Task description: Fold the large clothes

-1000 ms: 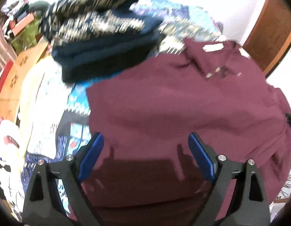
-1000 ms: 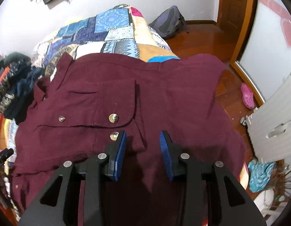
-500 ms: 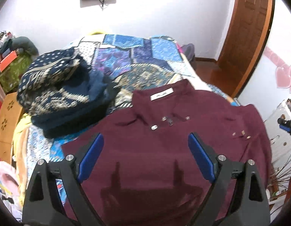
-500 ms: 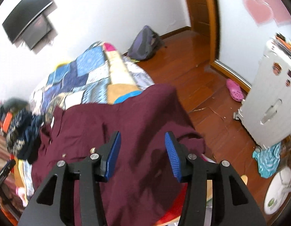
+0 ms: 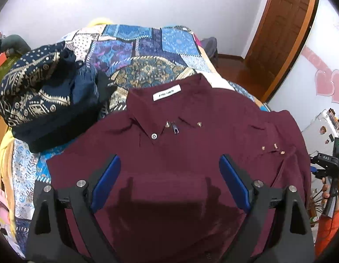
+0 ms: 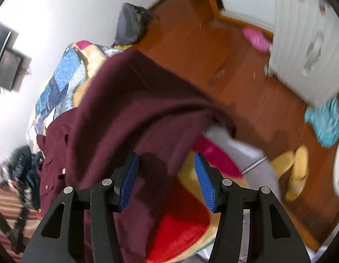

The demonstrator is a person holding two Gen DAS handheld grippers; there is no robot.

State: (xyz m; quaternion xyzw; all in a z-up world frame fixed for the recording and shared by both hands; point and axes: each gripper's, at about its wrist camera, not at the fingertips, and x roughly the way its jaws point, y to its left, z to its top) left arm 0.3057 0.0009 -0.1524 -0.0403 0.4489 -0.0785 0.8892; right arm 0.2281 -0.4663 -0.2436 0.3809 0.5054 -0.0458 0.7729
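A maroon shirt point(image 5: 169, 153) lies face up across the quilt-covered bed point(image 5: 147, 50), collar and white label toward 12 o'clock, one side draping off the bed edge at 3 o'clock. A dark patterned pile point(image 5: 44, 96) sits on the bed at 10 o'clock, just beside the shirt's shoulder.

The left claw point(image 5: 169, 184) hovers over the shirt's chest, jaws spread wide and holding nothing. The right claw point(image 6: 167, 179) is also spread and empty, poised over the overhanging side above the wooden floor point(image 6: 246, 70); that view is blurred.

The fold looks barely begun: the shirt is laid out, no side turned in. Next, the right claw probably needs to pinch the hanging edge and carry it toward the middle.
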